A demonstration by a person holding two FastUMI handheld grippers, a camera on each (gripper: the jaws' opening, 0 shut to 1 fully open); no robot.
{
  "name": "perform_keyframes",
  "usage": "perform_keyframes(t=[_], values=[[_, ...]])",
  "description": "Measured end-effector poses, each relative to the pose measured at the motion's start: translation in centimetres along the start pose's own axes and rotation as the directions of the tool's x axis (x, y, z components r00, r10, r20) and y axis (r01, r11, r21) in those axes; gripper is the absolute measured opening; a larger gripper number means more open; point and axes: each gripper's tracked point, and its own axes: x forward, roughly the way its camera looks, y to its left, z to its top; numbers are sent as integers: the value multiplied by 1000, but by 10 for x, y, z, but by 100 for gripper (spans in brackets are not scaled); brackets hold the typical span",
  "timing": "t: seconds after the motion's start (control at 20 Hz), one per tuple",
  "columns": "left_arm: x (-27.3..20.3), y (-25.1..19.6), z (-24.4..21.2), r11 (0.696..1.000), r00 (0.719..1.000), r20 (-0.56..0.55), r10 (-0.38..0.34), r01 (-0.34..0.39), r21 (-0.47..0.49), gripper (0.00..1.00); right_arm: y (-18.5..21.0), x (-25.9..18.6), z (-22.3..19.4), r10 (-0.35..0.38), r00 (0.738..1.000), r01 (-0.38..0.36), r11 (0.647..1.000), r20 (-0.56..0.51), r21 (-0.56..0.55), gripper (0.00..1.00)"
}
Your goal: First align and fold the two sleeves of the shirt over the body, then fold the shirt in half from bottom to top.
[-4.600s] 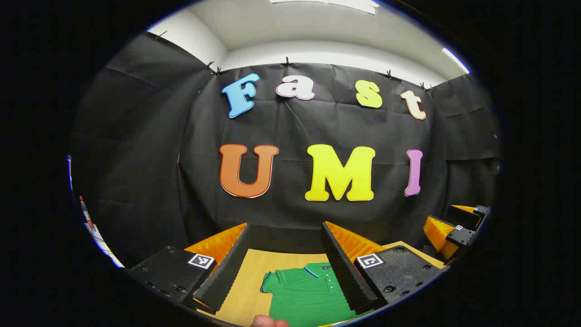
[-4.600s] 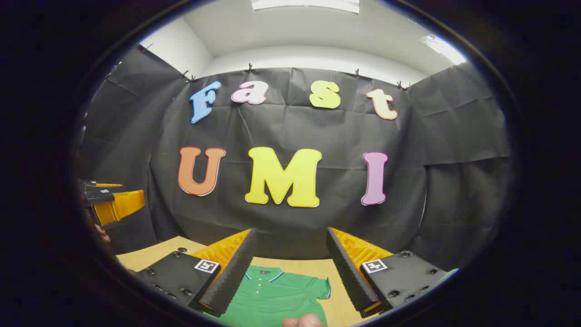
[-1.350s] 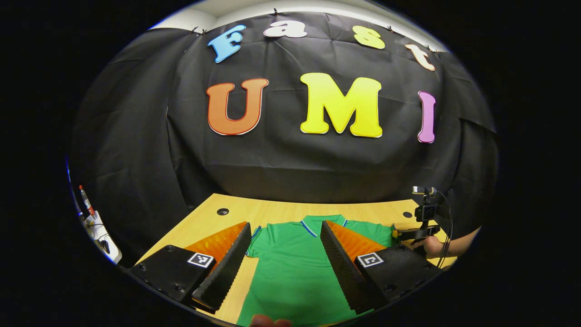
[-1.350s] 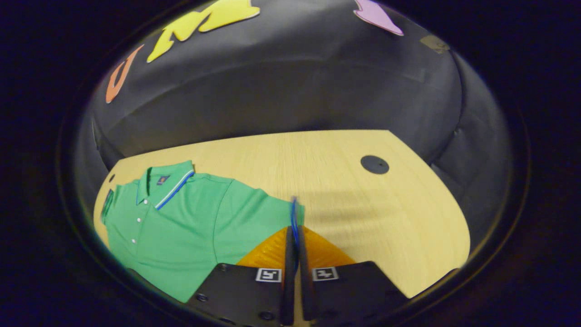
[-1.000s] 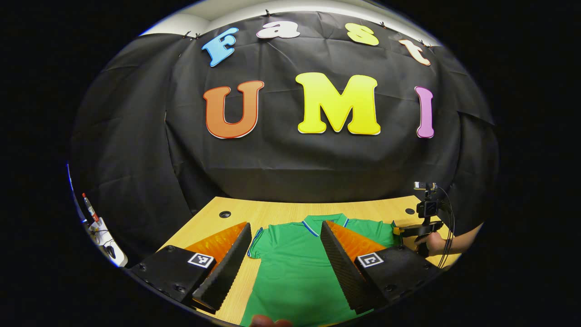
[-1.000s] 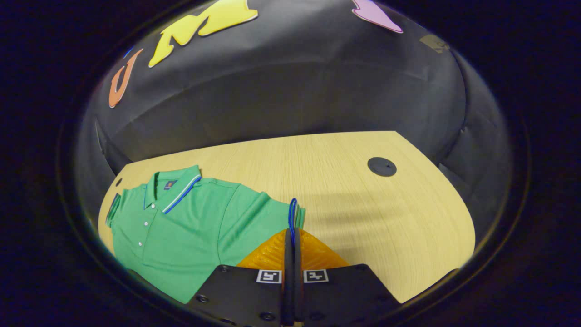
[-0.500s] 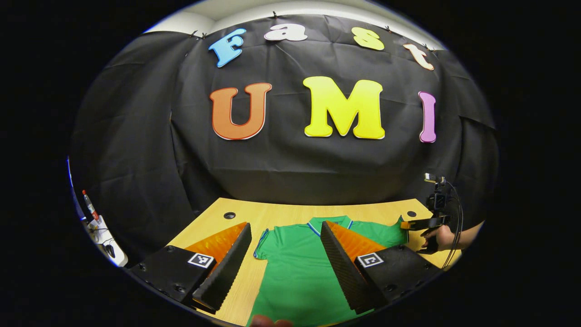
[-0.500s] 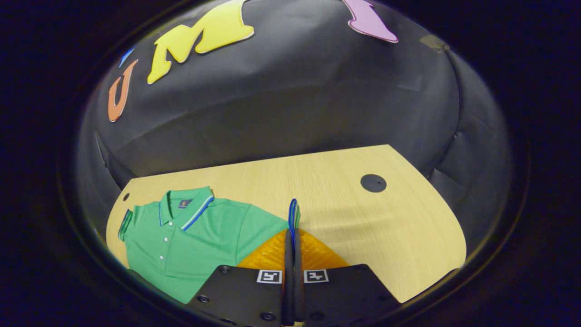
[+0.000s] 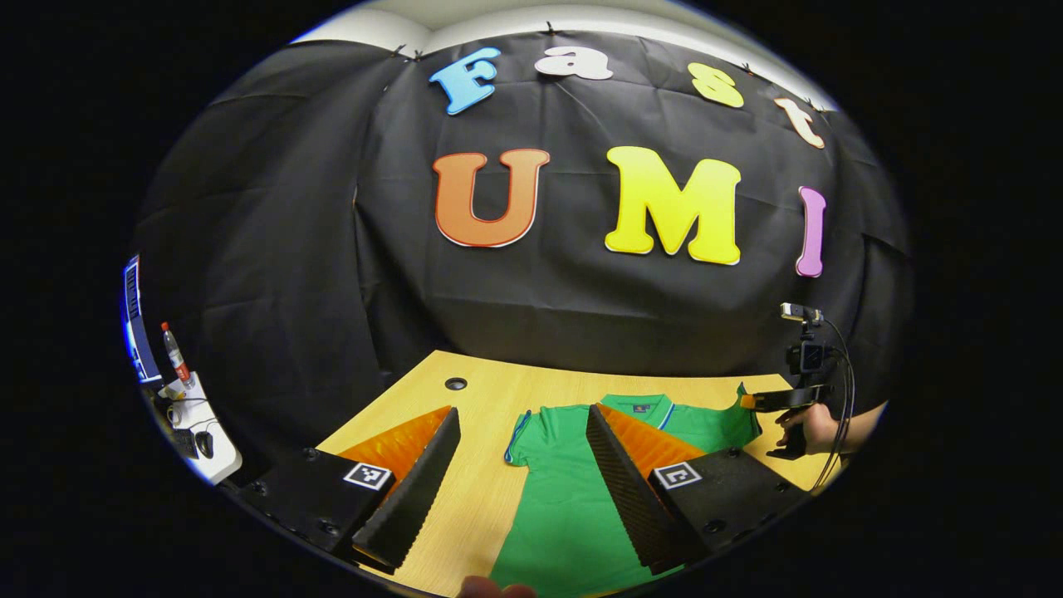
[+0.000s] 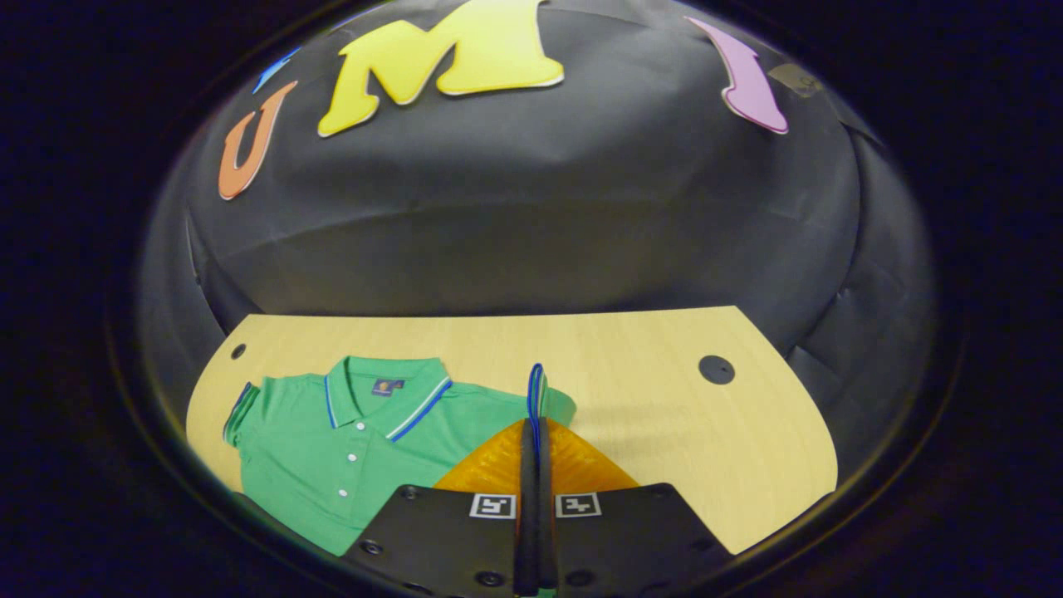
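Green shirt (image 10: 332,448) lying flat on wooden table (image 10: 631,415), collar toward booth wall. Left gripper view: left gripper (image 9: 523,473) hovering over table, jaws gaping wide, gripping nothing, shirt body showing between fingers at 6 o'clock. Right gripper (image 9: 760,402) at 3 o'clock, lifting sleeve (image 10: 544,399). Right gripper view: right gripper pinching sleeve cuff, jaws closed tight on it at 6 o'clock.

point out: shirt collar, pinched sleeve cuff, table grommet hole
shirt collar (image 10: 390,397): right gripper view, on its striped right flap.
sleeve cuff (image 10: 536,390): right gripper view, blue trim edge above the fingertips.
grommet hole (image 10: 716,369): right gripper view, centre of the dark cap.
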Motion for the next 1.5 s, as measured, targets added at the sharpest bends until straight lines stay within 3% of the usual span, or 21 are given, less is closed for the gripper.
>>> perform_keyframes(t=[0.3,0.65,0.8,0.9,0.95,1.2,1.3,1.4,1.5], values=[[-13,38,-10,998,999,-16,52,-52,-27,99,65,14,-10,35,999,-36,998,-36,-50,3],[-22,74,-15,994,994,-34,100,-101,-39,99,110,23,-21,64,996,-67,996,-60,-55,3],[-22,76,-14,994,994,-36,101,-102,-45,99,120,25,-23,70,996,-74,995,-62,-63,0],[-24,81,-14,995,995,-35,94,-95,-35,99,122,26,-27,72,995,-76,995,-68,-59,3],[-24,81,-14,995,995,-34,90,-91,-33,99,123,27,-30,72,995,-76,996,-73,-54,10],[-16,69,-13,998,999,-40,35,-37,-42,99,113,3,-25,75,995,-76,997,-65,-13,72],[-7,57,-14,998,999,-46,-25,22,-55,99,110,-20,-24,80,995,-80,997,-50,10,87],[0,47,-11,996,997,-41,-70,68,-55,99,99,-54,-19,73,997,-73,997,-10,-19,80],[10,36,-10,991,991,-44,-129,127,-47,98,95,-85,-15,79,997,-78,995,25,-56,89]])
